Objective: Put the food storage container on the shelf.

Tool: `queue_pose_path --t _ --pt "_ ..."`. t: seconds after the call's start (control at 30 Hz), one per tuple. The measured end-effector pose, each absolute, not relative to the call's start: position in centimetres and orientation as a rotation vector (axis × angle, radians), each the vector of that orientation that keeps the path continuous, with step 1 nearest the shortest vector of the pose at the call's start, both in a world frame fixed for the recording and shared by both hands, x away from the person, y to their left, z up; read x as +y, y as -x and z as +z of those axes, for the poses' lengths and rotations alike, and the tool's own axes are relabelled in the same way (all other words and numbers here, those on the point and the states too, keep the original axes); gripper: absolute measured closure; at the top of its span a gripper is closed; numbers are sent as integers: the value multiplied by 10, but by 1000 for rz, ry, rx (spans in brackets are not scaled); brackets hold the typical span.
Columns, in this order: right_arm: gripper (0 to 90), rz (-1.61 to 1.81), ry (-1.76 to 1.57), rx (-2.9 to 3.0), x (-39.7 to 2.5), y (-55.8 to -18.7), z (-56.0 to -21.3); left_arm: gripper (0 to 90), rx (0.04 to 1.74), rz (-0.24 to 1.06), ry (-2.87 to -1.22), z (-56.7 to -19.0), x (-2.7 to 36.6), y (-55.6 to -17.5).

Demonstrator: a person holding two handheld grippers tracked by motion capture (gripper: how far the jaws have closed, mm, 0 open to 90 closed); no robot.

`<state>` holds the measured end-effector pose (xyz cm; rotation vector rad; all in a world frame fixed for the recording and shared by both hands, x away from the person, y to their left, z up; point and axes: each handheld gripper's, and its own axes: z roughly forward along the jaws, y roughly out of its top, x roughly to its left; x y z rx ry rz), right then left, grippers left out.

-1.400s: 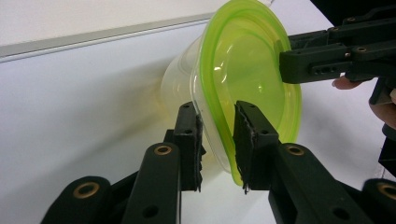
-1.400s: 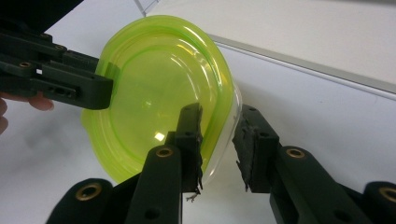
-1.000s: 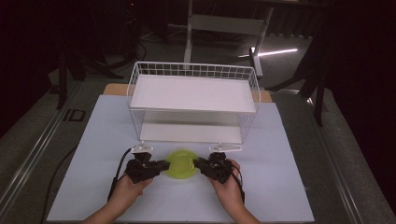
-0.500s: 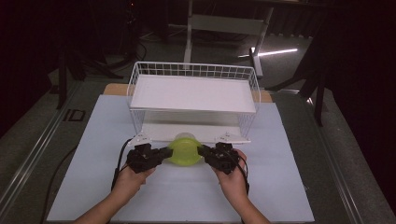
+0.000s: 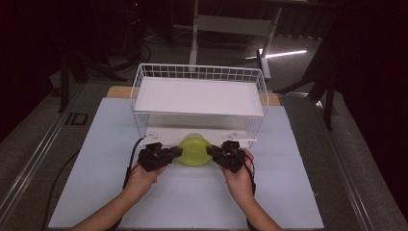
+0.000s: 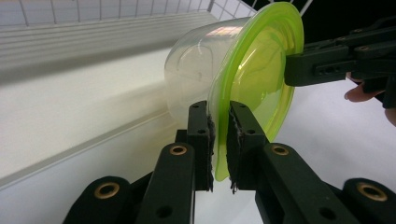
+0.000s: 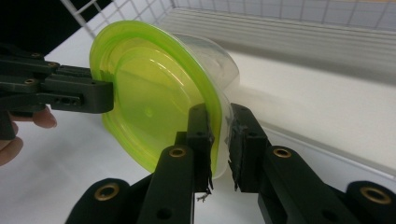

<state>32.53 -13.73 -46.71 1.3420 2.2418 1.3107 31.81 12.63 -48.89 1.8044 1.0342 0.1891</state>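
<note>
my left gripper (image 6: pixel 219 149) clamped on lid (image 6: pixel 261 88) rim | my right gripper (image 7: pixel 219 144) clamped on opposite rim | tub (image 5: pixel 194 150) on its side between fingers (image 6: pixel 201 135), at wire rack (image 5: pixel 199 96) front

lime-green lid (image 6: pixel 261 88), clear container (image 6: pixel 198 70), white rack (image 5: pixel 199 96)

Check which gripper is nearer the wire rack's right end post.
Right. The right gripper clamps the green-lidded container on the side toward that post; the left gripper clamps the far side.
</note>
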Motion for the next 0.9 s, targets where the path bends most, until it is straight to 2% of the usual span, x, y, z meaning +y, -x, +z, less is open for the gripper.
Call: queue_pose_path --t 0.9 --pt "786 1244 -1406 2201 -134 -367 -482 808 1099 231 -1820 -503 116 -363"
